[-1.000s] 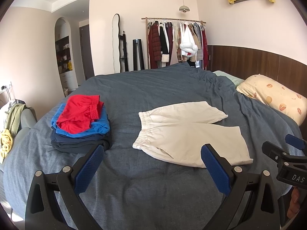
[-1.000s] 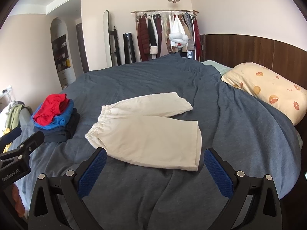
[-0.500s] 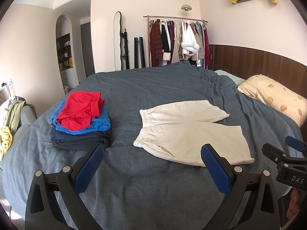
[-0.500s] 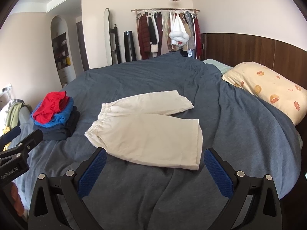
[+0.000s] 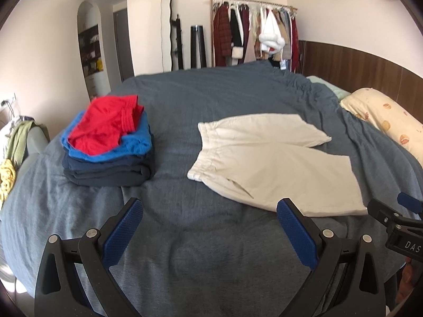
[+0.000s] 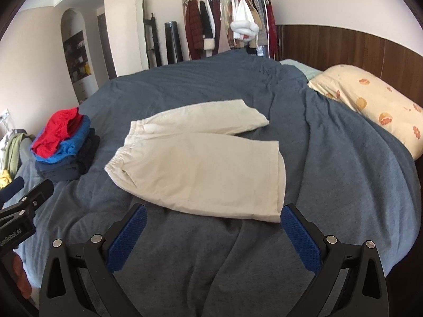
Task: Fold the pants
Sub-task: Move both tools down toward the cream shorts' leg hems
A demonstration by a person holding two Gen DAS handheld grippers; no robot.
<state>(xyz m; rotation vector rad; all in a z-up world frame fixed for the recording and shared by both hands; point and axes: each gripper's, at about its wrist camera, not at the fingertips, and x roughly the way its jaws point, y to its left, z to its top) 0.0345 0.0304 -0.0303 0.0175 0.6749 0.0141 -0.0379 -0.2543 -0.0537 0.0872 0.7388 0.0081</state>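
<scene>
**Cream shorts laid flat on bed, both hand-held grippers released**

Item: cream shorts point(image 5: 267, 158) point(image 6: 201, 161), elastic waistband toward the stack side, two legs spread apart in a shallow V toward the pillow side. They lie flat on the grey-blue bed cover point(image 5: 201, 243) point(image 6: 330, 158), near the middle of the bed, unfolded. A slit pocket opening shows near the front edge in the left wrist view.

Left hand-held gripper point(image 5: 208, 227): jaws spread wide, nothing between the blue pads point(image 5: 121, 232); it hovers over the bare cover, short of the shorts' near edge. Its black frame also shows at the left margin of the right wrist view.

Right hand-held gripper point(image 6: 211, 235): jaws spread wide, holding nothing; the right pad point(image 6: 300, 239) sits just beside the hem corner of the near leg; contact cannot be told.

Adjacent: a stack of folded clothes point(image 5: 108, 145) point(image 6: 66, 150), red on top, blue beneath, dark navy below, well apart from the waistband.

Further out: a pale yellow pillow point(image 5: 383, 119) point(image 6: 370, 103) with an orange print against the brown wooden wall panel point(image 6: 343, 45); a clothes rack point(image 5: 251, 31) point(image 6: 227, 21) hung with garments beyond the bed; a wavy mirror point(image 5: 166, 31) beside it.
</scene>
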